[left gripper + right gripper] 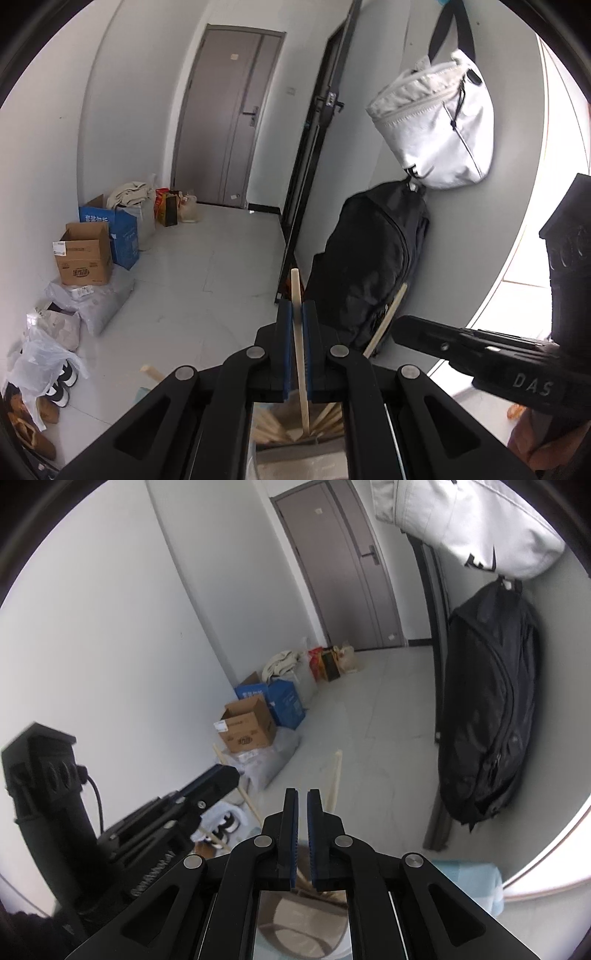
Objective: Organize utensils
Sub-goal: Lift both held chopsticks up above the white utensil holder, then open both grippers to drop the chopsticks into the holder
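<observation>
Left gripper (297, 314) clamps one pale wooden chopstick (298, 332); right gripper (302, 805) nearly closed, empty; lower the stick straight into the bundled chopsticks (273, 424).

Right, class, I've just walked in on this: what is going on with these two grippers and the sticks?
A person holds a gripper in each hand over a container of wooden chopsticks. The left gripper is shut on one chopstick, which stands nearly upright between its fingers. The right gripper is shut with nothing between its fingers; another chopstick rises just behind it, not gripped. More chopsticks sit in the container below.
</observation>
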Tool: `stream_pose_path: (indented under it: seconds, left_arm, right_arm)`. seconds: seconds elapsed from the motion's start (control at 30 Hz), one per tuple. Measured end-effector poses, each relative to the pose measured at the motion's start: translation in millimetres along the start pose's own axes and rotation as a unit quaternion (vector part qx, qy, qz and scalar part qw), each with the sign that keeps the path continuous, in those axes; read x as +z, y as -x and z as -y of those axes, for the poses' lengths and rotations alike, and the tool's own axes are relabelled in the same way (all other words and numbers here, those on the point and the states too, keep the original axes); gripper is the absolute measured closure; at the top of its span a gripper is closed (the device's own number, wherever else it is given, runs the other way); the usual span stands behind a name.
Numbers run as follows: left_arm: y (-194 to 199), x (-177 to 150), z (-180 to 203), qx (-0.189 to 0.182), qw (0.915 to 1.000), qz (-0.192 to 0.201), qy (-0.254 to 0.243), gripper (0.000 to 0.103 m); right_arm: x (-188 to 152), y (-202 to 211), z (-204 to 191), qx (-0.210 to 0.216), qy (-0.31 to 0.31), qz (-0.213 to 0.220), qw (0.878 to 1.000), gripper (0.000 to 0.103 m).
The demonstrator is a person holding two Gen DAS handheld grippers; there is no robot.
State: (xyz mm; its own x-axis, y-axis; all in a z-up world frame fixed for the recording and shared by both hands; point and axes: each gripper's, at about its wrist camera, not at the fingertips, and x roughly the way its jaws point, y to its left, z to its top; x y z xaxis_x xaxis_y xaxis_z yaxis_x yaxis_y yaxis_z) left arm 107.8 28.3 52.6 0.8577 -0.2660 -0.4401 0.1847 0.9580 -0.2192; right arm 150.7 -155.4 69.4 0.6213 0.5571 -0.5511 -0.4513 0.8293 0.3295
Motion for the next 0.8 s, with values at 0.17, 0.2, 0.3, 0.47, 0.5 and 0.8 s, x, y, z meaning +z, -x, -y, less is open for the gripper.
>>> stream_pose_path:
  seconds: [0.17, 0.2, 0.3, 0.47, 0.5, 0.8]
  left_arm:
    - [3.6, -3.5, 1.2, -0.031, 0.9992, -0.022, -0.009, 0.102]
    - [5.3, -4.2, 0.9, -0.033, 0.9992, -0.022, -0.009, 0.102]
    - [7.8, -5.6, -0.7, -0.05, 0.9983, -0.032, -0.006, 0.102]
    - [2.4, -10.8, 3.1, -0.076, 0.9939, -0.077, -0.02, 0.101]
    - [2.7, -13.2, 3.2, -0.078, 0.9932, -0.084, -0.02, 0.101]
    - [37.6, -15.4, 1.3, -0.103, 0.9899, -0.097, -0.014, 0.071]
  right_arm:
    - [-13.7, 1.7, -4.3, -0.002, 0.003, -0.006, 1.0, 0.1]
    - [-16.4, 5.2, -4.4, -0.005, 0.003, -0.003, 1.0, 0.1]
    - [-20.9, 16.0, -1.4, -0.007, -0.002, 0.008, 1.0, 0.099]
    - [-32.4, 32.9, 10.3, -0.017, -0.025, 0.019, 0.999, 0.097]
    - [-34.8, 34.7, 12.4, -0.016, -0.03, 0.019, 0.999, 0.097]
    - [-64.0, 64.1, 15.1, -0.013, -0.053, 0.045, 0.997, 0.073]
